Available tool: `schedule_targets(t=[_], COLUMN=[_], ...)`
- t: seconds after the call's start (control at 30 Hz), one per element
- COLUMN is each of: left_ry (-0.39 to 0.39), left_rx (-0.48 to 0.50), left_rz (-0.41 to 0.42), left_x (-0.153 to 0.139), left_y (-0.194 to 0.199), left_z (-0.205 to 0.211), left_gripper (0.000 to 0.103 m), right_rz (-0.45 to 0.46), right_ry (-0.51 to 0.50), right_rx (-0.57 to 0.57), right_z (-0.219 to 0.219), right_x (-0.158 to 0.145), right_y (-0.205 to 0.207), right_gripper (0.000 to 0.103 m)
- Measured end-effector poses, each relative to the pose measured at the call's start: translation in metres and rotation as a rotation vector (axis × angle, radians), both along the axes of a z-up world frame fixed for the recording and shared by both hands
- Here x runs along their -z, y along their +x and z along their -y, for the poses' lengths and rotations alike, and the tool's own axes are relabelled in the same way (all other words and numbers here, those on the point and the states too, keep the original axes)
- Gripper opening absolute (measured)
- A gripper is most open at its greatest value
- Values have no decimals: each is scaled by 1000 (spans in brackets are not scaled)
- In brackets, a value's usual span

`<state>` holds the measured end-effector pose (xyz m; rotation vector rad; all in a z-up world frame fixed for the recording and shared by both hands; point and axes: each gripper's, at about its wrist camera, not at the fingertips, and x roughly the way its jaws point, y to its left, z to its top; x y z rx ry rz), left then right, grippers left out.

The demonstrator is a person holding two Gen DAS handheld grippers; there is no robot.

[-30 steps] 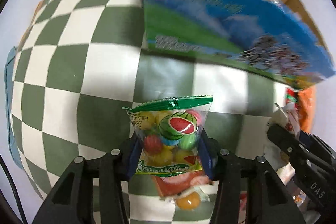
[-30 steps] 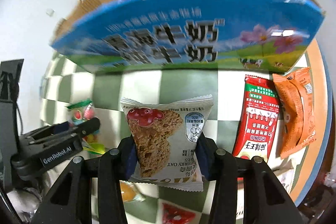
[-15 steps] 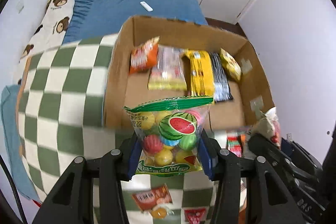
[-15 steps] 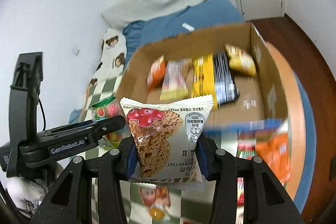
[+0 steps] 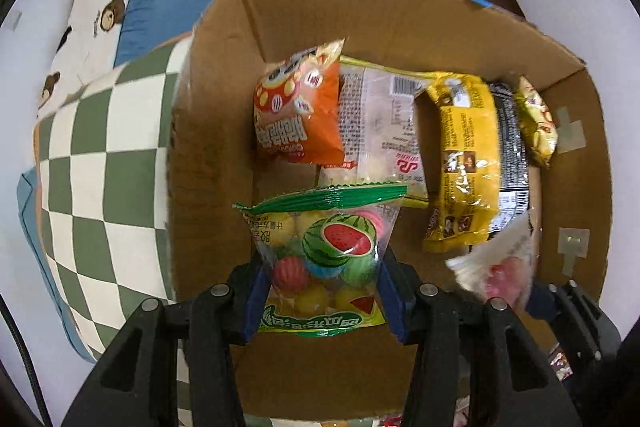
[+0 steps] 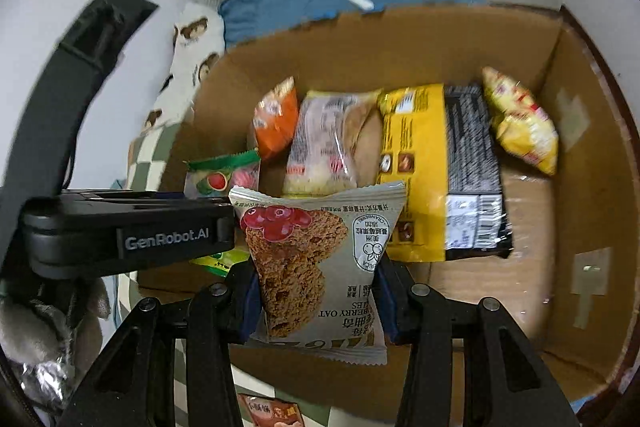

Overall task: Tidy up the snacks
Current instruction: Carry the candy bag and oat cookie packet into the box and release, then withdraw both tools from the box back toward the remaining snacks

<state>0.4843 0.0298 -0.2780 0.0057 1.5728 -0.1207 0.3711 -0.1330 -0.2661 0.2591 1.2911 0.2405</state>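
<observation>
- Box (image 5: 216, 131): open cardboard, on the checked cloth (image 5: 104, 147). Both grippers hang over its near half, pointing in.
- Row of packs lies along the far wall: orange bag (image 5: 298, 111), clear pack (image 5: 380, 131), yellow pack (image 5: 464, 163), black pack (image 6: 472, 167), small yellow bag (image 6: 520, 119). Long axes run toward the grippers.
- Bare floor (image 6: 532, 227) between the row and the near wall, directly below and ahead of both packets.
- Left gripper (image 5: 320, 291): clamped on the fruit-candy bag (image 5: 324, 251), upright, near the left wall.
- Right gripper (image 6: 318, 291): clamped on the oat cookie pack (image 6: 316, 259), upright, just right of the left one, nearer box centre.
- Judgement: release point for each is the bare strip straight ahead; neither needs to cross the other.
</observation>
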Motion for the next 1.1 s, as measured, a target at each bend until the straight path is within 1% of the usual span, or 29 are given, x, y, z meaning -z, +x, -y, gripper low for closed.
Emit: schedule_targets(t=[0.07,0.13,0.17,0.2,0.23,0.27,0.4,0.57,0.7,0.77,0.9,1.0,1.1], left_ry=[3,-7,-19,-24,-22,-20,-28,4,-7,-2,-30,-36,-37], left_rx=[-8,-31,-42,-47,-50,-50,-62,-49,-60,-62,-79,-82,-77], left_rz=[-21,-34,-33,-32,-25,-10,5,54,89,118,163,225,293], left_x=[7,11,12,12,11,9,4,-7,-14,-20,-33,-48,-65], left_y=[-1,0,0,0,0,-1,-3,-16,-30,-38,-56,-71,-85], left_z=[-2,-6,-8,-10,-11,-12,-15,-12,-13,-14,-13,-12,-10], left_gripper=[47,48,55,62,76,81,83,84,84,84,84,84,84], right_rz=[-33,-92,-109,-117,-126,-132,-134,-124,-98,-88,-57,-23,33], right_ry=[12,13,19,19,3,-9,-20,-64,-137,-168,-199,-217,-237], right_rx=[-3,-7,-5,-3,-4,-3,5,23,35,43,60,63,72], right_z=[-1,0,1,2,3,4,10,19,29,35,43,47,50], right_x=[11,22,26,29,31,32,30,21,7,2,-14,-27,-46], right_y=[4,9,10,11,12,12,11,8,1,-4,-15,-26,-40], right_gripper=[52,75,93,95,95,95,96,96,96,96,96,96,96])
